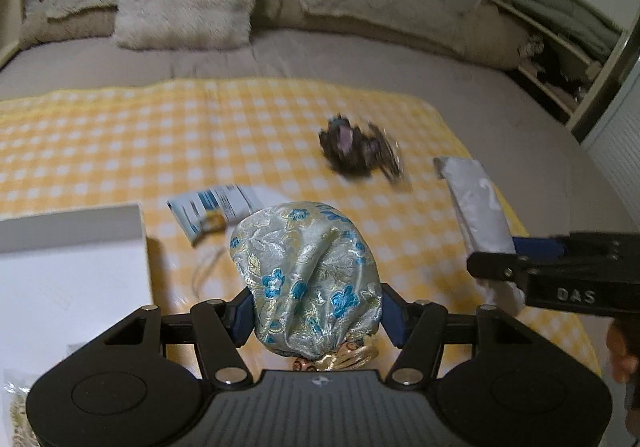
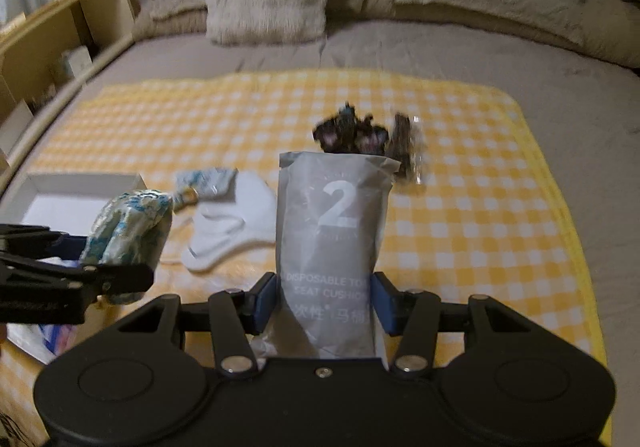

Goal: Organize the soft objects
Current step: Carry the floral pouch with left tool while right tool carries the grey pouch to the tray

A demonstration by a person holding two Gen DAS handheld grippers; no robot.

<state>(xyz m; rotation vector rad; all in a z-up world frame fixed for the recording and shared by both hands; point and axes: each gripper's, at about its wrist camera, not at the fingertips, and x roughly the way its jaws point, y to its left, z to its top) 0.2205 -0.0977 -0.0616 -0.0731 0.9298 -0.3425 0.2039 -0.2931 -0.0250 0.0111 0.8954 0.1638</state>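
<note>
Here the left tool [image 1: 318, 311] is clamped about half-wide on a flowered silk pouch [image 1: 308, 279], held above the yellow checked cloth [image 1: 120, 135] on the bed [image 2: 440, 51]. The right tool [image 2: 325, 303] grips a grey packet [image 2: 332, 231], also lifted clear.

Showing on the left gripper [image 1: 316, 311] a matte black body: two rounded lobes bearing raised discs [image 1: 108, 393], with a ribbed grey panel [image 1: 320, 399] lying between them. Running forward as flat black link bars [image 1: 212, 339], pinned with silver screws [image 1: 230, 373]. Ending in blue pads [image 1: 242, 313]. Repeating the same build on the right gripper [image 2: 324, 303], with a small single screw [image 2: 322, 372] sitting mid-body in place of ribbing. Carrying raised letters DAS [image 1: 576, 295] along that one's black side.
</note>
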